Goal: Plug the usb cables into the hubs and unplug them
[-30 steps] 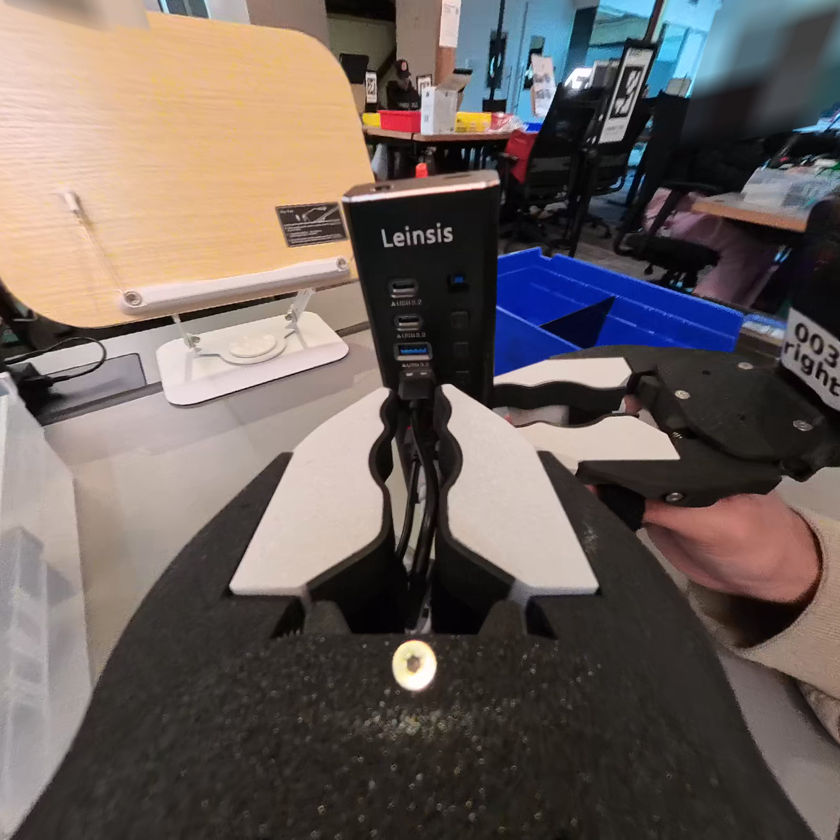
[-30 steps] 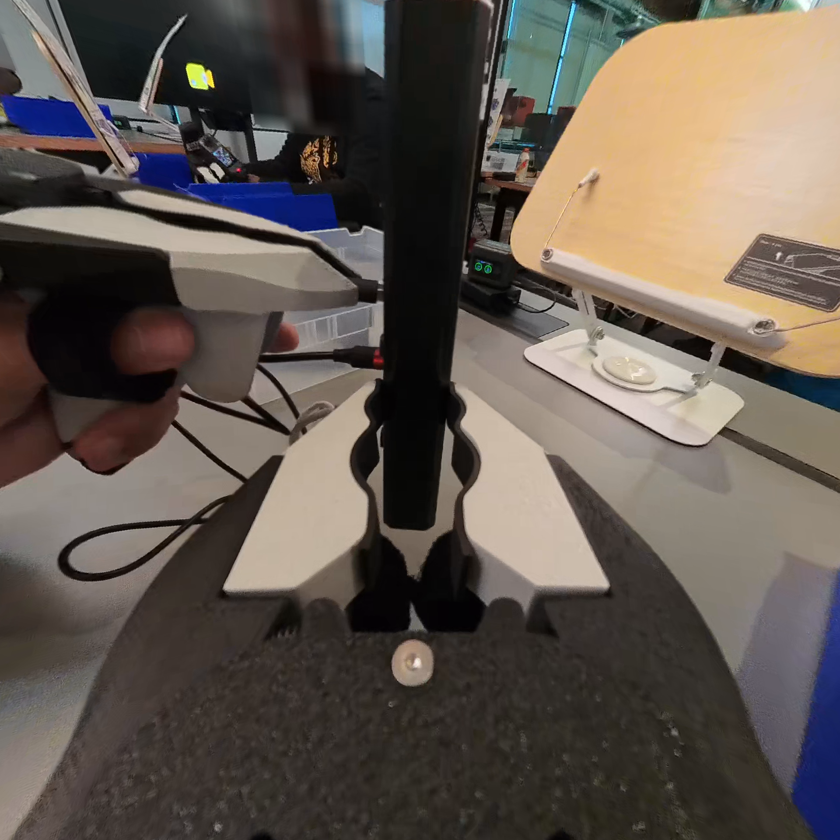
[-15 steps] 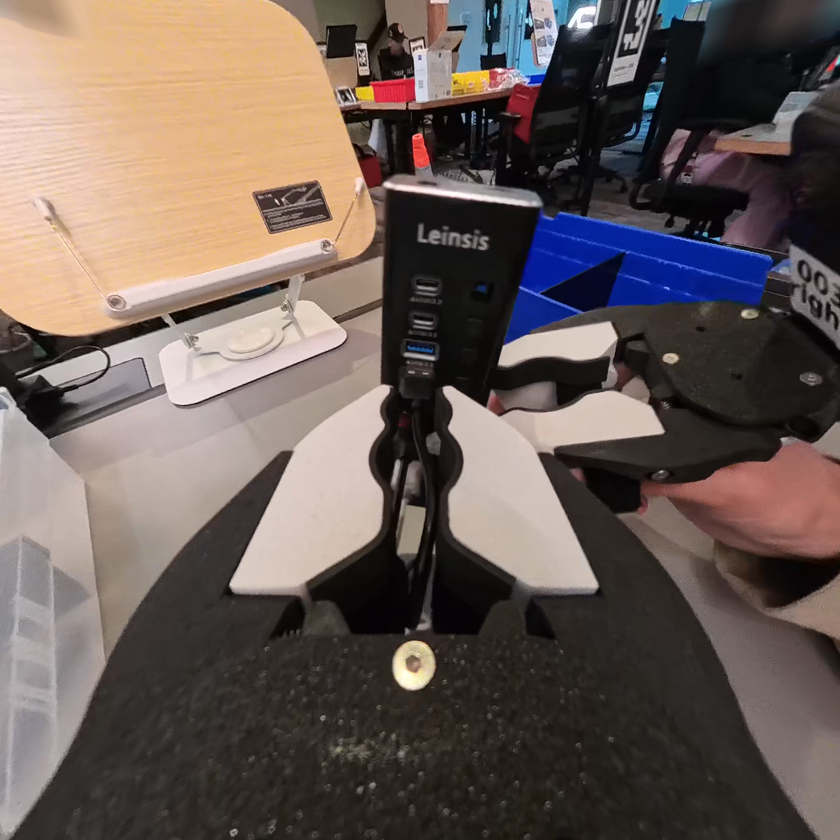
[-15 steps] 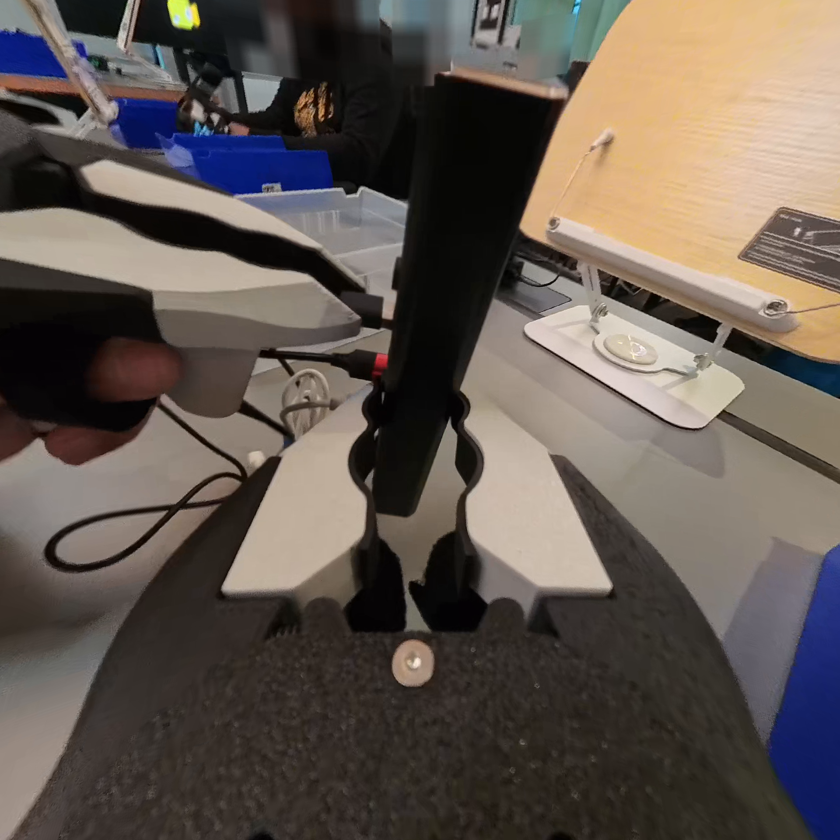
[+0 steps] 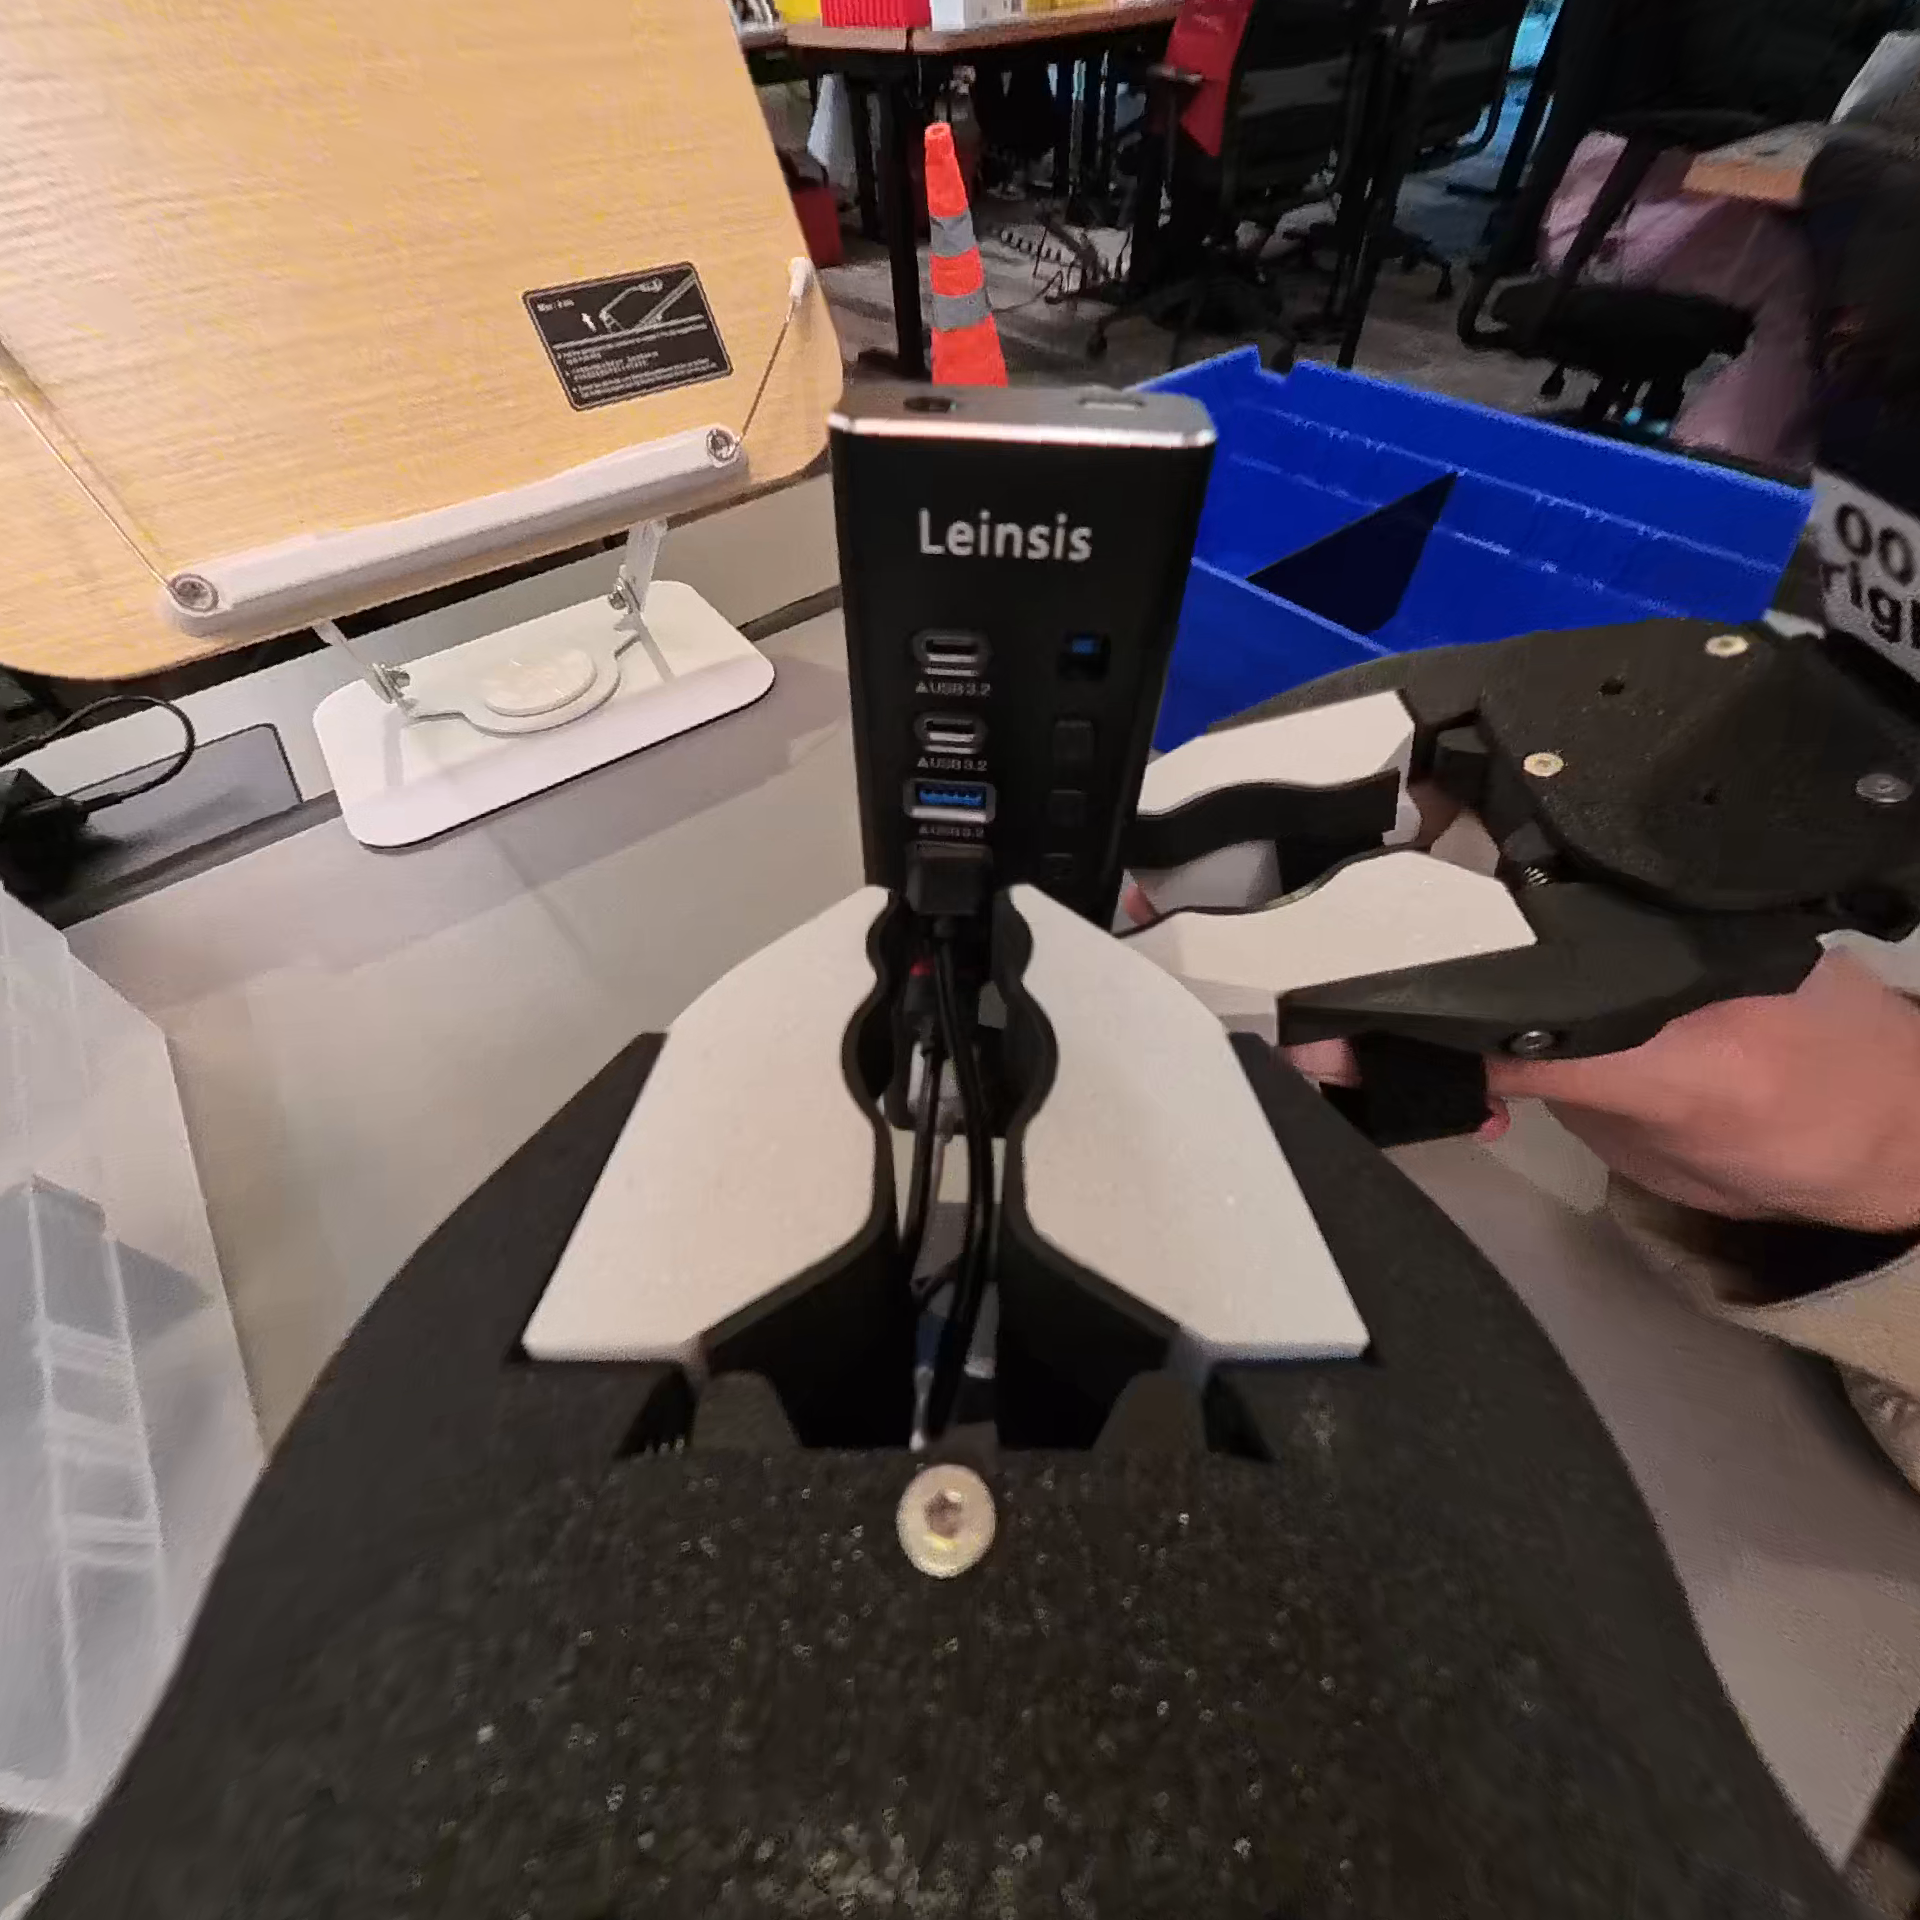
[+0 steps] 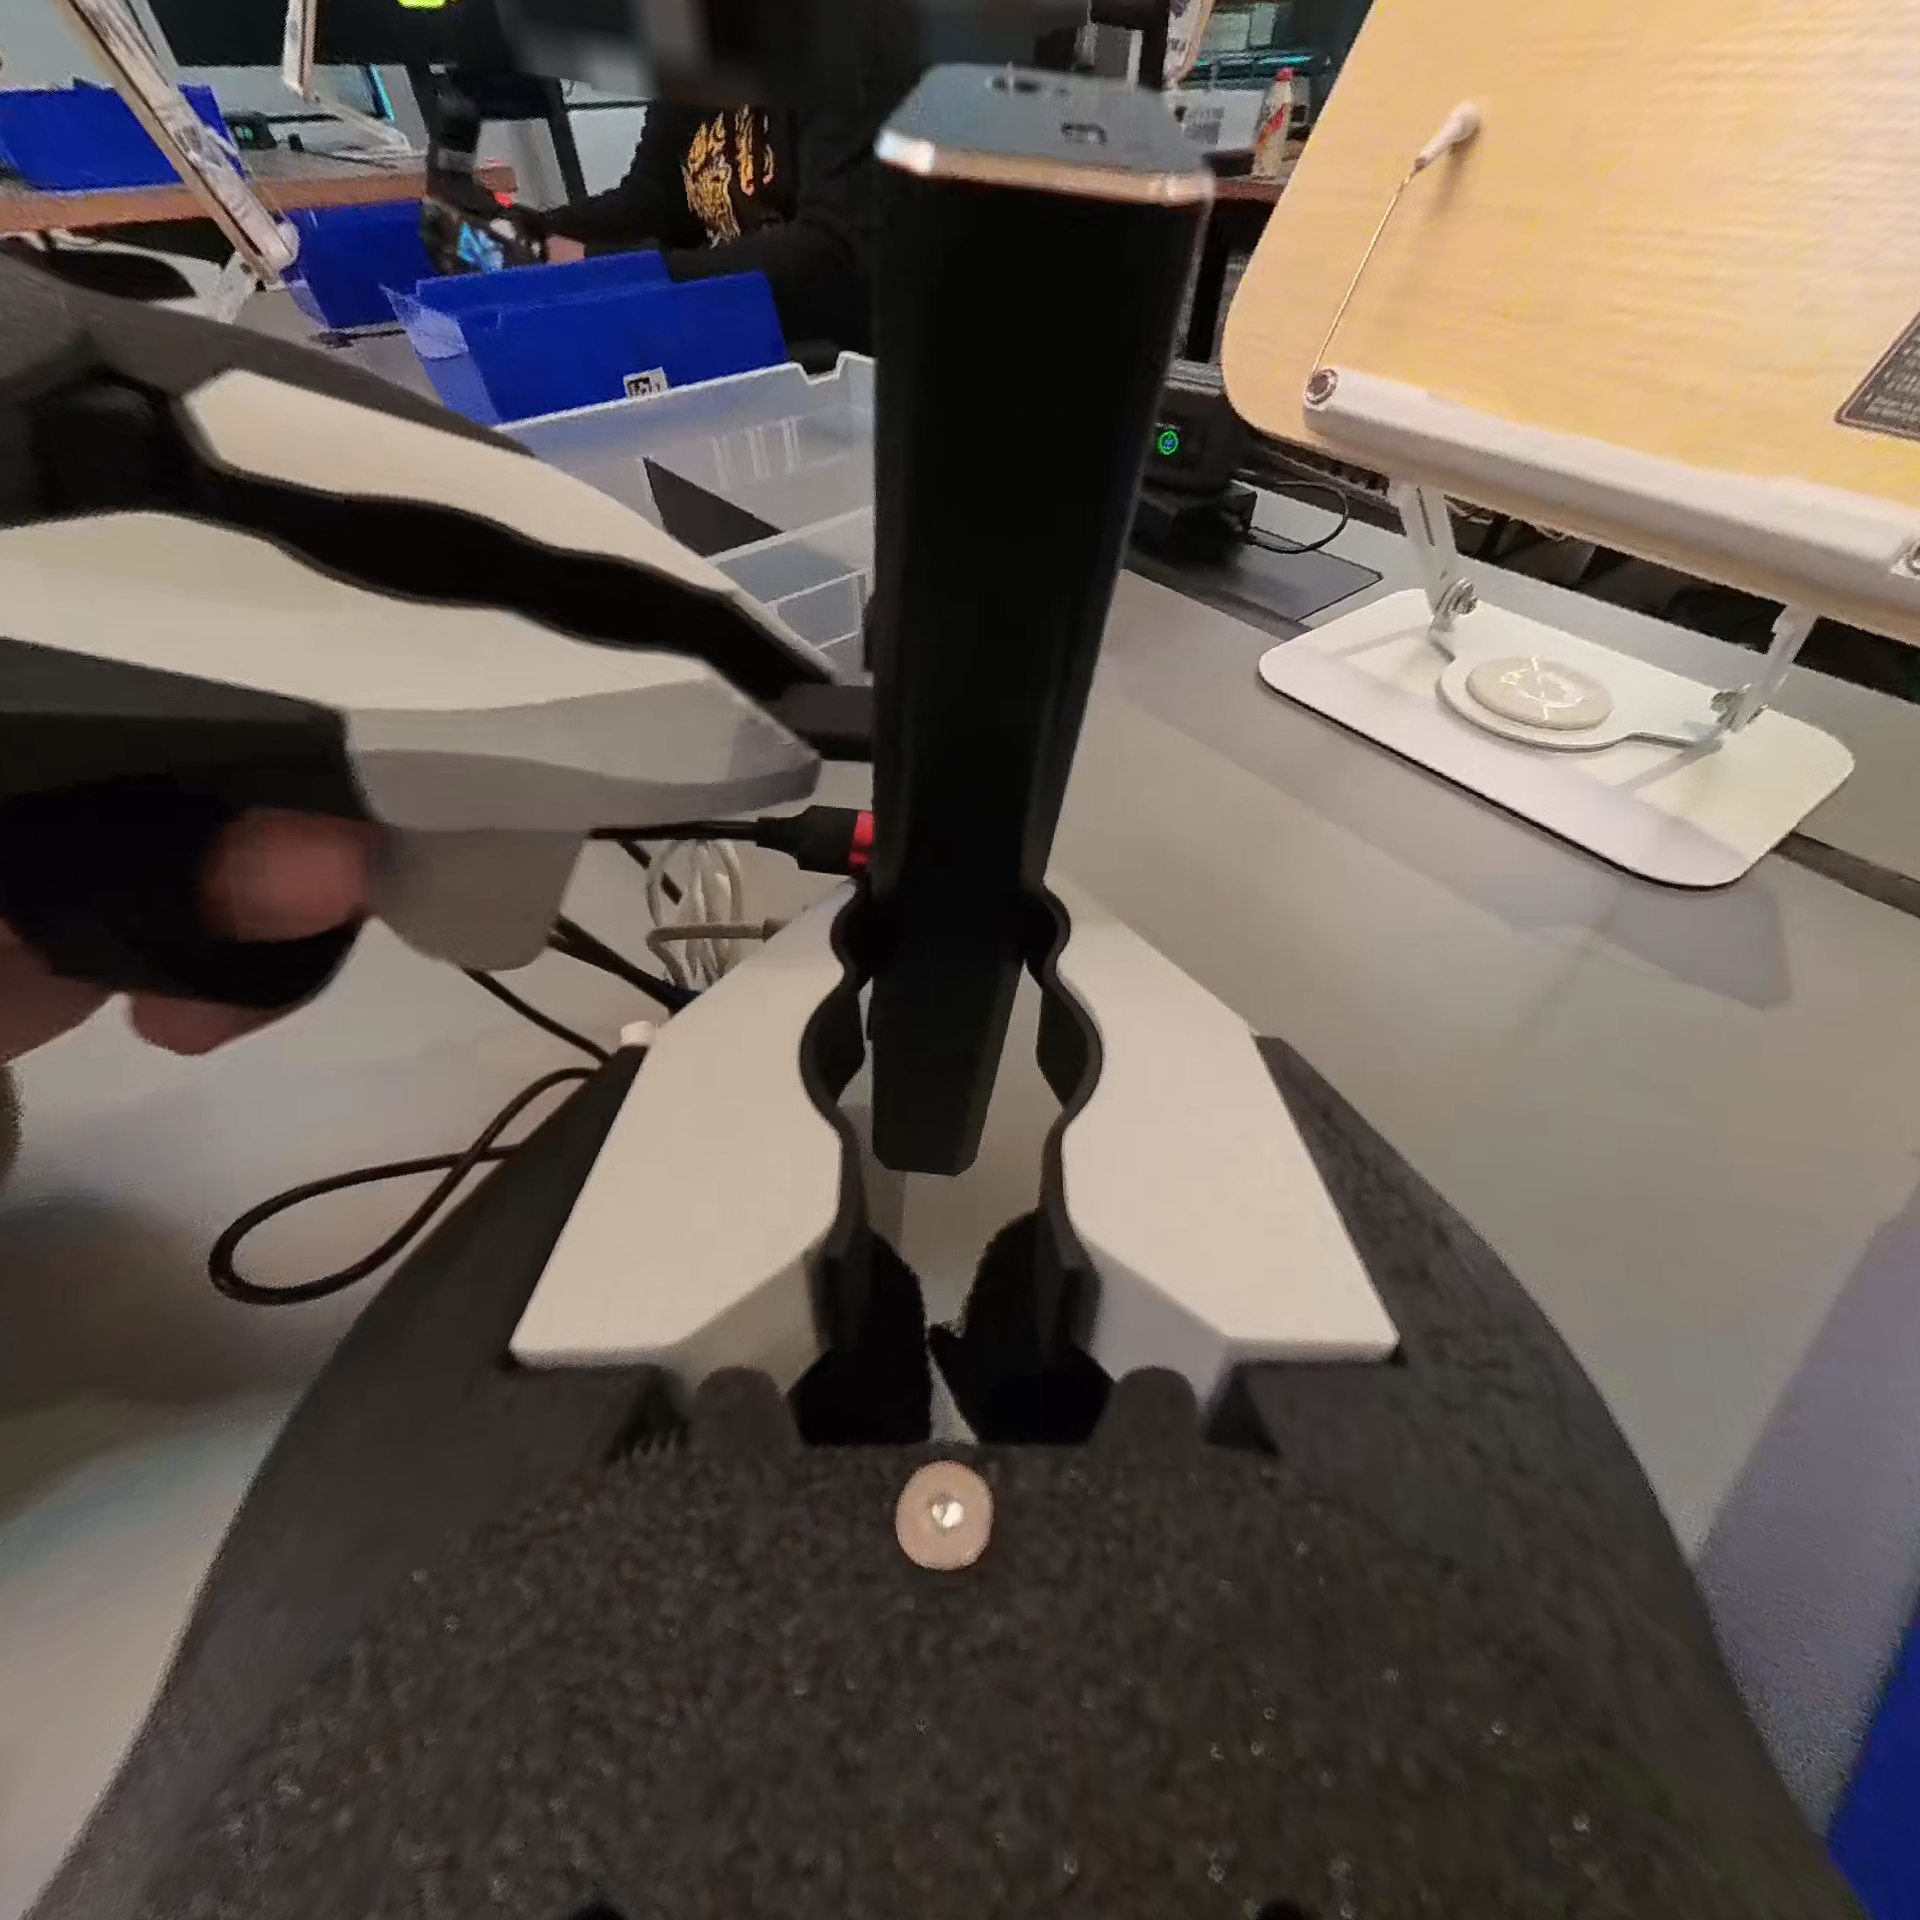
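Hub (image 6: pixel 1023 540) upright in R tool (image 6: pixel 951 935), plug (image 5: pixel 945 878) at L tool (image 5: pixel 945 925) tips

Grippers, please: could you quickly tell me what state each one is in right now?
Left gripper: closed on the black USB plug seated in the hub.
Right gripper: closed on the lower end of the upright hub.

We are holding our left gripper (image 5: pixel 943 914) level, its two pale fingers (image 5: pixel 748 1122) drawn in around a black plug and its cord. We are keeping our right gripper (image 6: pixel 951 966) pointed across it from the side, its fingers (image 6: pixel 717 1143) pressing the lower end of an upright black hub. Our hands (image 5: pixel 1704 1101) are wrapping each handle from beneath.
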Motion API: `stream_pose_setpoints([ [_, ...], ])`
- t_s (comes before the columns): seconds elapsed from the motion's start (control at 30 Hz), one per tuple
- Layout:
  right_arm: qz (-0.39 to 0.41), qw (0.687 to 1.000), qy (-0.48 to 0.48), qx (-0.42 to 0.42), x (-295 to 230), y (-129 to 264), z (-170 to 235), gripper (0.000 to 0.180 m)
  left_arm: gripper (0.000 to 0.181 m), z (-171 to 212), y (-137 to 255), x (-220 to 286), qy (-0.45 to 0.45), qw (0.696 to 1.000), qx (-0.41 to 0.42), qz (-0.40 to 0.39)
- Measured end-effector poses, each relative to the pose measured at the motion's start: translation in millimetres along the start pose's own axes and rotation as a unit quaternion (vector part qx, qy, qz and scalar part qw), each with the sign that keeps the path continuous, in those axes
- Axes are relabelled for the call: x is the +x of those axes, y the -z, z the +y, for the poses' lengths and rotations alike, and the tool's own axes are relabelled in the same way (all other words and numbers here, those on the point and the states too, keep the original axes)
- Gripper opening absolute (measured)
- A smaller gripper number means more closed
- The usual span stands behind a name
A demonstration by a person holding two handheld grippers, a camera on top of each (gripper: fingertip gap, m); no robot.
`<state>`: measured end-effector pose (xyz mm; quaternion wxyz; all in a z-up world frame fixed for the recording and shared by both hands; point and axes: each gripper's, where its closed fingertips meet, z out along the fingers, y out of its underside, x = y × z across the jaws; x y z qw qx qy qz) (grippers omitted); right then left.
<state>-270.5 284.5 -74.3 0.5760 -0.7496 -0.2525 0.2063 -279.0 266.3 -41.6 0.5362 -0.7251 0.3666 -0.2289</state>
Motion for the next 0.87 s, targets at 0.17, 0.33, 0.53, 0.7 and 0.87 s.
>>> stream_pose_setpoints([
  [0.17,0.06,0.998,-0.009,0.017,32,15,-13,0.027,0.032,-38,49,4,-0.003,0.996,0.085,-0.014],
  [0.33,0.122,0.99,-0.025,0.064,79,58,-65,0.027,0.027,21,90,23,0.02,0.998,0.057,0.032],
  [0.53,0.208,0.973,0.004,0.098,151,125,-154,0.027,0.012,112,109,13,0.052,0.999,-0.002,0.004],
  [0.7,0.252,0.96,0.008,0.124,199,180,-216,0.027,0.017,106,110,7,0.073,0.997,0.013,0.011],
  [0.87,0.334,0.936,0.036,0.104,263,223,-248,0.027,0.019,108,111,12,0.071,0.997,0.006,0.019],
])
